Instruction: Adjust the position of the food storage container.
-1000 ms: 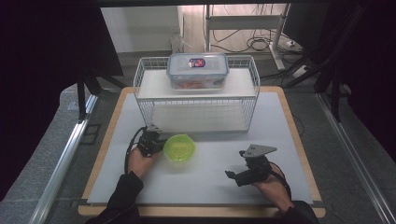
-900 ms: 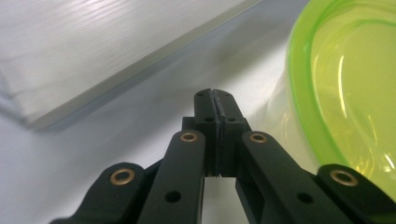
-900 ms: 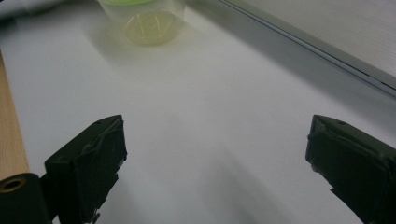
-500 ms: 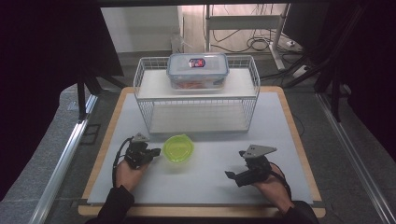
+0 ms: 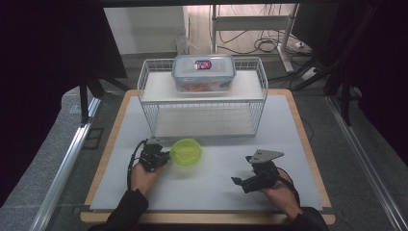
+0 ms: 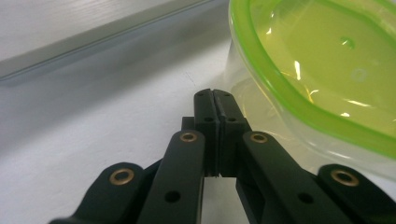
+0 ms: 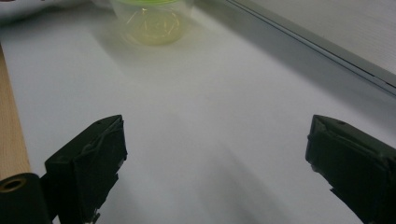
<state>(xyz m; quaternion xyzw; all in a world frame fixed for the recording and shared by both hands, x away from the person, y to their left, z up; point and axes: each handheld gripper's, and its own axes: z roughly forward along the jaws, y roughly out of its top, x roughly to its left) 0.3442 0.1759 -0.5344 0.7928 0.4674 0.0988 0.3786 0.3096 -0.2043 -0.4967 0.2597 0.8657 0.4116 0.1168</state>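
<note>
Counter (image 5: 288,144): wooden-edged board covered by a white mat. At its far side stands a white wire rack (image 5: 202,103) with two levels. On the upper level sits a clear lidded storage box (image 5: 203,72) with a coloured label on the lid; reddish contents visible through the wall. Lower level of the rack holds nothing visible.

Green-rimmed clear tub (image 5: 185,152) sits on the mat just in front of the rack, left of centre.

Left gripper (image 5: 161,157): low on the mat, just beside the tub's left side. In the left gripper view its jaws are pressed together with nothing between them, tips lying alongside the tub wall (image 6: 299,102); whether they touch it, cannot tell.

Right gripper (image 5: 245,182): on the mat at right, well apart from the tub, grey three-cornered plate on top. In the right gripper view its jaws stand wide apart, bare mat between them, the tub (image 7: 152,21) far ahead and blurred. The rack's base edge (image 7: 327,46) runs along the right of that view.
</note>
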